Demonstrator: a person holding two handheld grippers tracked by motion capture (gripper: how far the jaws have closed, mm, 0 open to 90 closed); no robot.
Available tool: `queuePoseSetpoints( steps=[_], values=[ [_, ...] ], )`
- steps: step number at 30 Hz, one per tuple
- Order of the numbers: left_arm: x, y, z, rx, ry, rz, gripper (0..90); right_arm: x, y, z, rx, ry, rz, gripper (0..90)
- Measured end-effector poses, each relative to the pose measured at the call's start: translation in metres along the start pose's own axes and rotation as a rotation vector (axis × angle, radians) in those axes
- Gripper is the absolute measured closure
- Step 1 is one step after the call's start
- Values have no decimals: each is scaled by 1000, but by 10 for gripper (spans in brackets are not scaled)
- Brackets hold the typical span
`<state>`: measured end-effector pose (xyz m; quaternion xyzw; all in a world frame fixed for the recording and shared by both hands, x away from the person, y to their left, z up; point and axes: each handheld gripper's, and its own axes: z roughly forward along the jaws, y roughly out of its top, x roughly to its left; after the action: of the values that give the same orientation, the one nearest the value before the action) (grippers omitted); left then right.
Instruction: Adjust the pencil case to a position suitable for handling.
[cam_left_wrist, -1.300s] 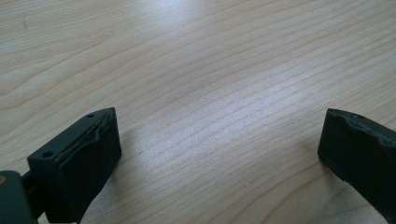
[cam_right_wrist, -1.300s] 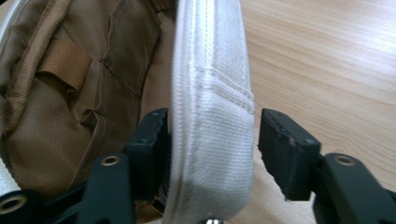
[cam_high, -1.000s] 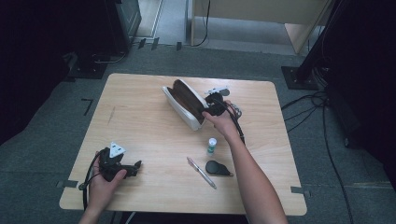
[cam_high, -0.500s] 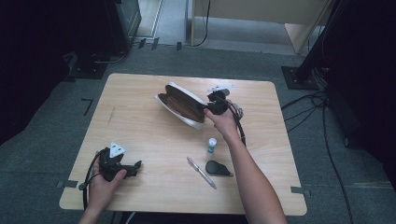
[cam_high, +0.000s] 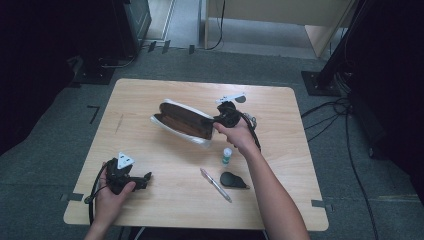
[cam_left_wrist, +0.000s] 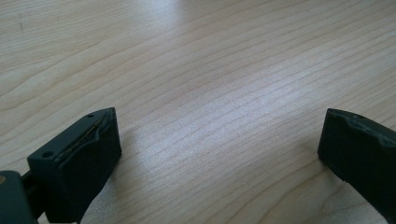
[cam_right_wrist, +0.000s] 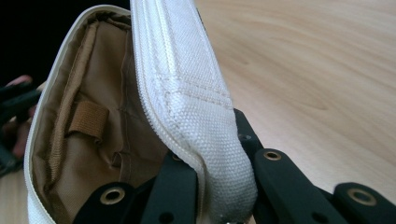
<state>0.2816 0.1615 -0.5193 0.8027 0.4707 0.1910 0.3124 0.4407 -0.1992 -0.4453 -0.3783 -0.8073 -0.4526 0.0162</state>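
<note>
A white fabric pouch (cam_high: 182, 122) with a brown lining lies open-mouthed across the middle of the wooden table (cam_high: 150, 95). My right gripper (cam_high: 216, 120) is shut on its right end. In the right gripper view, the black jaws (cam_right_wrist: 219, 186) pinch the white zippered rim of the pouch (cam_right_wrist: 187, 93), and the tan inside with a small loop shows to the left. My left gripper (cam_high: 145, 179) rests low on the table at the front left, held by a hand. Its jaws (cam_left_wrist: 219, 135) stand wide open over bare wood with nothing between them.
A small bottle with a green band (cam_high: 227, 156) stands just in front of the right hand. A pen (cam_high: 216, 185) and a black rounded object (cam_high: 233, 180) lie nearer the front edge. Cables run off the table's right side.
The pouch's free end has swung left and down toward the table, so it now lies flatter and more level. The right hand shifted slightly. The left gripper has stayed put.
</note>
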Motion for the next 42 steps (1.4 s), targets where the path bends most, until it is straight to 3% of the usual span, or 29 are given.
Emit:
queuePoseSetpoints(
  steps=[6,15,24,34,35,39,42],
  values=[
    [0,0,0,0,0,0,0,1,-9,5,49,36,-30,834],
    [0,0,0,0,0,0,0,-6,-30,-4,55,65,64,834],
    [0,0,0,0,0,0,0,-15,-39,-3,64,66,86,807],
    [0,0,0,0,0,0,0,-16,-40,-8,33,47,91,577],
    [0,0,0,0,0,1,0,-16,-39,-14,10,28,86,523],
    [0,0,0,0,0,0,0,-13,-38,-21,-8,32,67,481],
    [0,0,0,-2,0,-2,0,-10,-35,-39,-58,9,57,446]
  ],
)
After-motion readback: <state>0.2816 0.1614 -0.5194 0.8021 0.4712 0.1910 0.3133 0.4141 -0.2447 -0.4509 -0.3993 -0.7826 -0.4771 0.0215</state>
